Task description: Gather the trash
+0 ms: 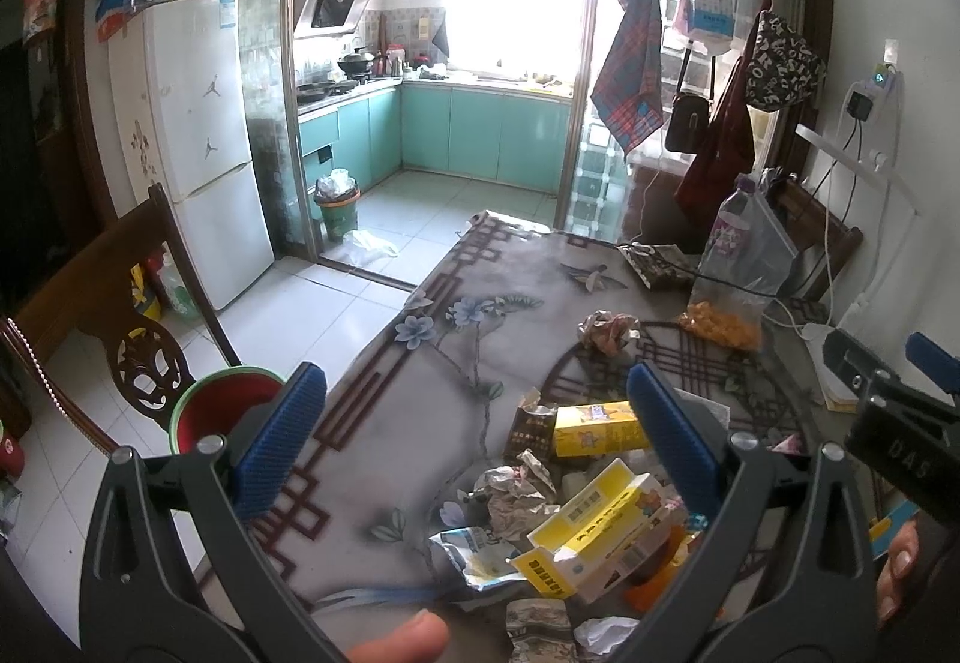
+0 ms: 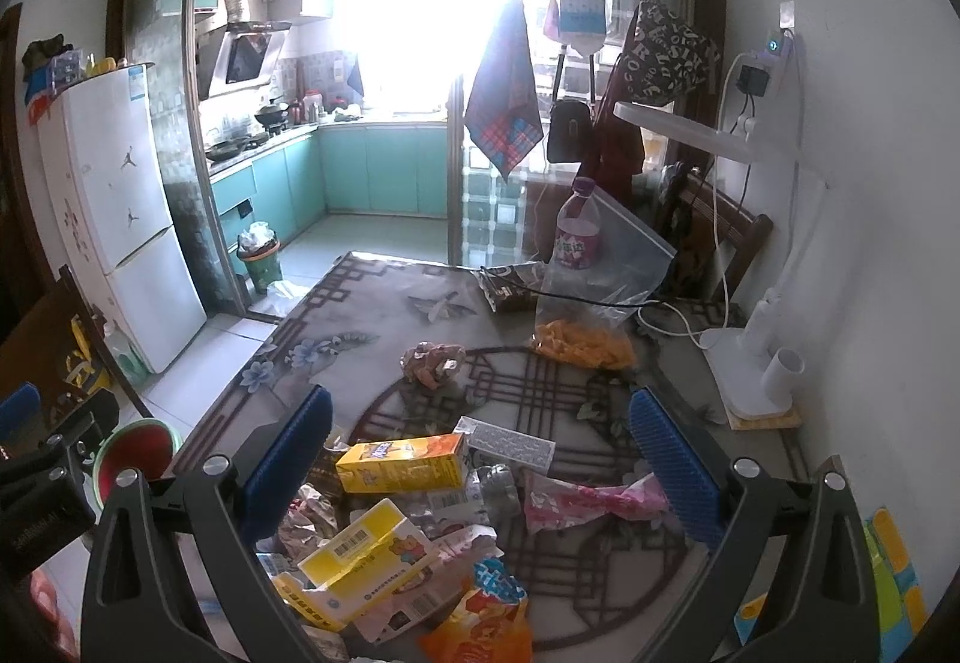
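Trash lies in a heap on the patterned tablecloth: a yellow carton, an opened yellow-and-white box, crumpled foil wrappers and a crumpled paper ball. My left gripper hangs open above the table's left edge, nothing between its fingers. A red bin with a green rim stands below that edge. In the right wrist view my right gripper is open over the heap, above the yellow carton, the opened box, a pink wrapper and an orange snack bag.
A clear bag of orange snacks, a purple-labelled bottle and a dark packet stand at the table's far side. A white lamp base and cables sit by the right wall. A wooden chair stands left; a fridge behind.
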The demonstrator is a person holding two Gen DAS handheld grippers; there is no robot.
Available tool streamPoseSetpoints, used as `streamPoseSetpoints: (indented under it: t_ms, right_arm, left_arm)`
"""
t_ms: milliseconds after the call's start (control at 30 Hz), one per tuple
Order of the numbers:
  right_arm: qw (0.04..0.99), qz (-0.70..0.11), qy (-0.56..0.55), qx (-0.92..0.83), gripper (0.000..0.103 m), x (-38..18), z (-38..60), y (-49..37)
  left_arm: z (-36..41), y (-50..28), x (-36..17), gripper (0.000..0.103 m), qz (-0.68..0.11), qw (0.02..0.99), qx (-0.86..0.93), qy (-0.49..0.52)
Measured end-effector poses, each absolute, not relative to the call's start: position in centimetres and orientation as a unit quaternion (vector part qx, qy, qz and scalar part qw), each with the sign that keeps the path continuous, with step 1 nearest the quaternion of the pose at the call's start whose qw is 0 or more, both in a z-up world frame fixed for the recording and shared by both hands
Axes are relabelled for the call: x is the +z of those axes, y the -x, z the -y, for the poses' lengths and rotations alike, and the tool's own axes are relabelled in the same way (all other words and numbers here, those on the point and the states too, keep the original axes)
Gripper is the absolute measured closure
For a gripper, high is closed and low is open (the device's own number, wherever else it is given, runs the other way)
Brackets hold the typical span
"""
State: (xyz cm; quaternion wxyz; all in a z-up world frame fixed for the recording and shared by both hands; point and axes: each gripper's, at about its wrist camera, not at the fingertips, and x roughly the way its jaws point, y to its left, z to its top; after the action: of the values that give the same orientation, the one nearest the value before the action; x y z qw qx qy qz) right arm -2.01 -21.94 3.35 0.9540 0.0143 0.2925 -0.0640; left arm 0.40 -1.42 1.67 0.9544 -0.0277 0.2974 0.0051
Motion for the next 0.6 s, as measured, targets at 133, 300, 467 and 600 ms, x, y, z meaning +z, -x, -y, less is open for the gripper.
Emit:
streamPoseSetpoints:
  t_ms: [133,300,467,600]
  right_arm:
    - [0.954,-0.293,-0.015,-0.064,0.007,3.27,22.01,2.09]
    - [0.954,-0.293,-0.015,-0.063,0.007,3.21,22.06,2.08]
    - [0.953,-0.295,-0.014,-0.062,0.007,3.02,22.15,2.13]
    - [0.952,-0.299,-0.012,-0.062,0.007,2.73,21.93,1.94]
  left_arm:
    - [1.37,-0.4,1.6,0.004,-0.298,0.954,0.005,0.028]
    - [1.37,-0.38,1.57,0.004,-0.298,0.954,0.005,0.028]
    - [1.12,-0.35,1.54,0.004,-0.299,0.954,0.007,0.028]
    - [0.6,-0.37,1.3,0.004,-0.303,0.953,0.01,0.031]
